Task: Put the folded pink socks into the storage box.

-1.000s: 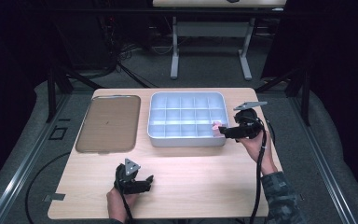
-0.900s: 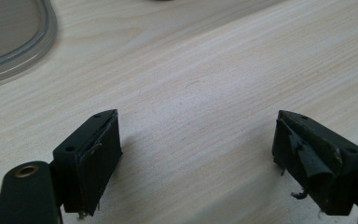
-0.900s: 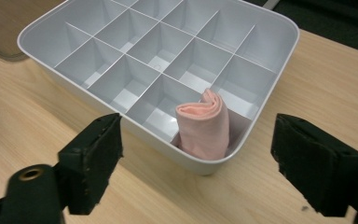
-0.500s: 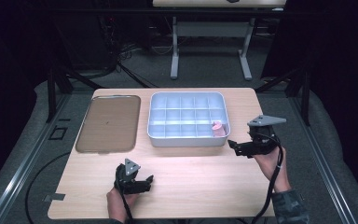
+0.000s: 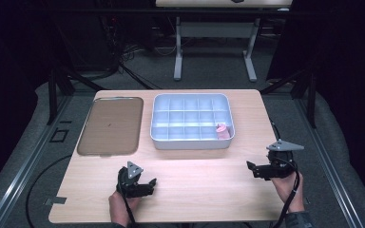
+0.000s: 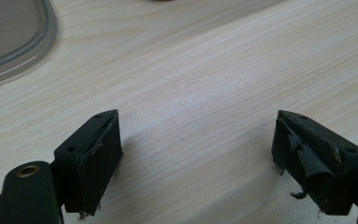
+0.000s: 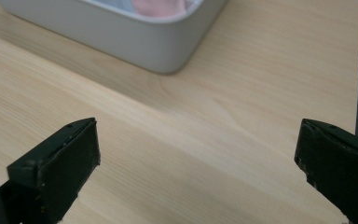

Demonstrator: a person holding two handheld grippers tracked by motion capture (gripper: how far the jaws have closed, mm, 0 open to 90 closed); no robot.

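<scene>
One small pink soft-looking piece (image 5: 222,130) sits in the grey compartment tray (image 5: 191,141), ahead of the right claw (image 5: 253,169); likely light, squashy, pinch its sides. Both claws, left claw (image 5: 148,183) too, gape apart, empty.

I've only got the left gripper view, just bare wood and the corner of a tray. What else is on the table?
Observer: A grey compartment box sits to the right of the brown tray, apart from it.
Operator: Anything in it?
Observer: One small pink object, in the near right corner compartment.
Operator: And the right tongs?
Observer: The right tongs are open and empty, by the table's near right corner, apart from the box.
</scene>
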